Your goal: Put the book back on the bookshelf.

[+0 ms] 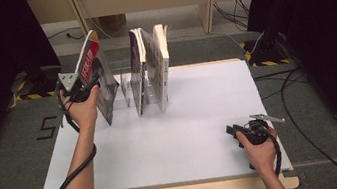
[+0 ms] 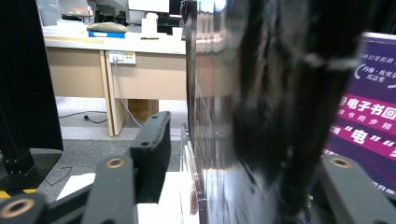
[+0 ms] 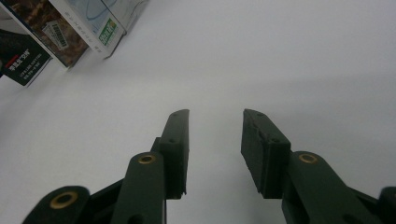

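Near the white table's far edge, the left gripper clamps one tilted glossy red-spined book beside three upright books; the right gripper rests near the right edge, jaws apart.

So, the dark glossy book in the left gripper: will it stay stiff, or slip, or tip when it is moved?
The book looks thin and tall, so it may flex. Its cover is shiny, so probably slippery. The left gripper holds it tilted, so it may tip if released.
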Available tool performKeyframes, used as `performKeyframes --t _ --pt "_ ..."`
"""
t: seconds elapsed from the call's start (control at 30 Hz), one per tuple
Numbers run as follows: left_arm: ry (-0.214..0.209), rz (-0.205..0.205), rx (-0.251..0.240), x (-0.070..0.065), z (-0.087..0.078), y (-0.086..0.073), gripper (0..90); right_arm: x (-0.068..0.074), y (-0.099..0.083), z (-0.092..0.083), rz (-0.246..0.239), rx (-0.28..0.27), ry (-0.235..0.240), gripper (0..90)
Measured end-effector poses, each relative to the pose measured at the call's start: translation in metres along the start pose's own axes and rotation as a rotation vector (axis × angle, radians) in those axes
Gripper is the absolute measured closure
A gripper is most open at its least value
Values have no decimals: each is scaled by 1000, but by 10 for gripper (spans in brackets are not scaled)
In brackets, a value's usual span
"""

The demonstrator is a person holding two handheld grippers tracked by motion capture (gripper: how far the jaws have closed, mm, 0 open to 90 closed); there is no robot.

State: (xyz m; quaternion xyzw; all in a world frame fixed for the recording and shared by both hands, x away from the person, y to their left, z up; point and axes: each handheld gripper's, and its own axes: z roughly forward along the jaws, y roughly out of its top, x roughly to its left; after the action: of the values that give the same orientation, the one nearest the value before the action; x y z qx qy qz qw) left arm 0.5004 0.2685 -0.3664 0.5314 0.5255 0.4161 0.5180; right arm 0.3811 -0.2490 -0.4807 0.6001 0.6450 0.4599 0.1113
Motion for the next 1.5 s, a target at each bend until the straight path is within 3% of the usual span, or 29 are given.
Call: performKeyframes --t 0.17,0.63,1.5 --pt "-3 -3 3 0 -6 1 383 0 0 -1 -3 -3 -2 629" --pt "-32 4 6 3 -22 8 333 2 0 -1 3 0 -1 629" --pt "-70 29 45 6 -48 1 306 4 0 -3 -7 -6 -5 629"
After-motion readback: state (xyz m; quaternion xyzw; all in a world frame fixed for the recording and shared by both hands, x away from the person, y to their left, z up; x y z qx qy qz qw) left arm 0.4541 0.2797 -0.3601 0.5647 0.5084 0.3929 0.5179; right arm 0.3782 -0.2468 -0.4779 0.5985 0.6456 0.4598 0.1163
